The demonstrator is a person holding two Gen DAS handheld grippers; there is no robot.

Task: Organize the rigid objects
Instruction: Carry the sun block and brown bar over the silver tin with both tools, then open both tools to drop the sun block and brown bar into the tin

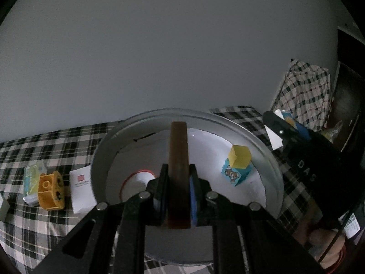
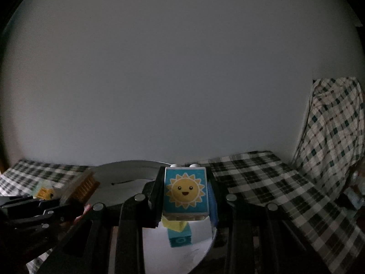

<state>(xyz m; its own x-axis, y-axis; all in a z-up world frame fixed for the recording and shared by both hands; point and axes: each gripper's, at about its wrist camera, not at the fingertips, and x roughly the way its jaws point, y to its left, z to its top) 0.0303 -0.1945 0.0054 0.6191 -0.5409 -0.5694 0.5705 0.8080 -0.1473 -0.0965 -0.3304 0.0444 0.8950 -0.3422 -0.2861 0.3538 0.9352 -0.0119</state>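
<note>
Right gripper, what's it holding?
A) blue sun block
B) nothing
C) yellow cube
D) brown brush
A: in the right wrist view the right gripper is shut on the sun block, above the basin; the yellow cube sits in the basin.

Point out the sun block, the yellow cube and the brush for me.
sun block [image 2: 185,191]: right wrist view, on the sun picture.
yellow cube [image 1: 239,156]: left wrist view, on its front face.
brush [image 1: 179,159]: left wrist view, on its brown back.
</note>
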